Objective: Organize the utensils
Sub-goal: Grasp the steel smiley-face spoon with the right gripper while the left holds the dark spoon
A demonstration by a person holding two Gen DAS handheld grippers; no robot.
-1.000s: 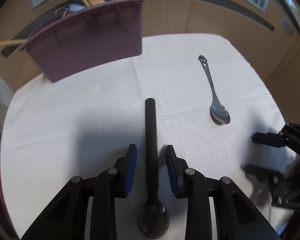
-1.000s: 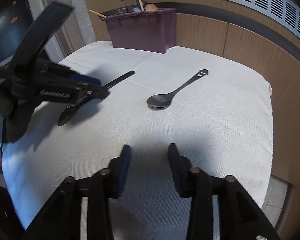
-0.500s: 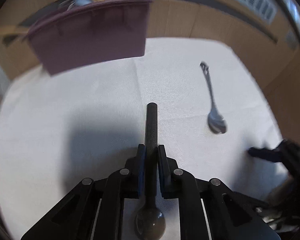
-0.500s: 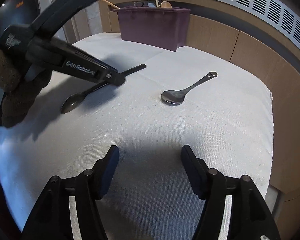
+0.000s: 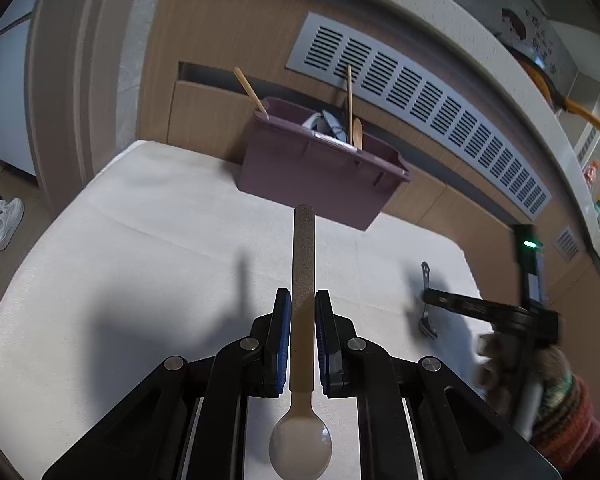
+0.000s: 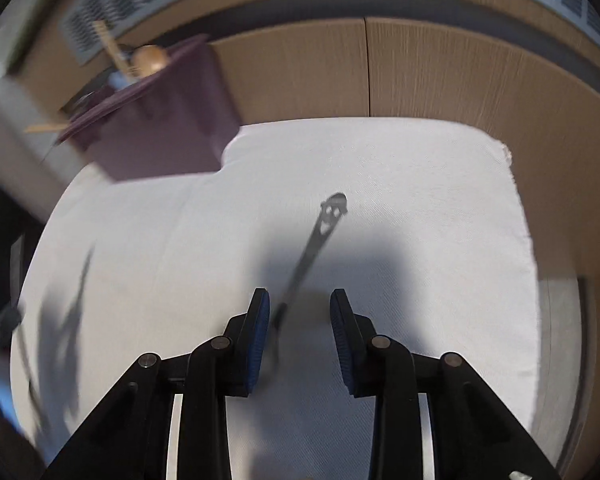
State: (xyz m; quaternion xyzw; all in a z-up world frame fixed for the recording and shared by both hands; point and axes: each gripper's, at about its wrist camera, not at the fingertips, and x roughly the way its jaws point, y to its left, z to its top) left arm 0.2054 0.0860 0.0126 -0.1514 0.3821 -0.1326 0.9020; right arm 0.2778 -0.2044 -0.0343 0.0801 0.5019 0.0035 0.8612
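Note:
My left gripper (image 5: 302,300) is shut on the straight handle of a dark spoon (image 5: 302,264), held above the white cloth with the bowl toward the camera and the handle pointing at the purple bin (image 5: 320,168). The bin holds wooden utensils and stands at the table's far side; it also shows in the right wrist view (image 6: 160,120). My right gripper (image 6: 299,300) is open, its fingers astride the bowl end of a metal spoon (image 6: 320,232) lying on the cloth. That spoon (image 5: 427,280) and the right gripper (image 5: 428,300) also show in the left wrist view.
The table has a white cloth (image 5: 140,264) over it, with its right edge (image 6: 516,208) near the metal spoon. A wood-panelled wall with a vent grille (image 5: 420,96) runs behind the bin. Shoes (image 5: 0,224) lie on the floor at the left.
My left gripper closed on the dark spoon and lifted it off the cloth, tilting up toward the bin. My right gripper moved forward to straddle the metal spoon.

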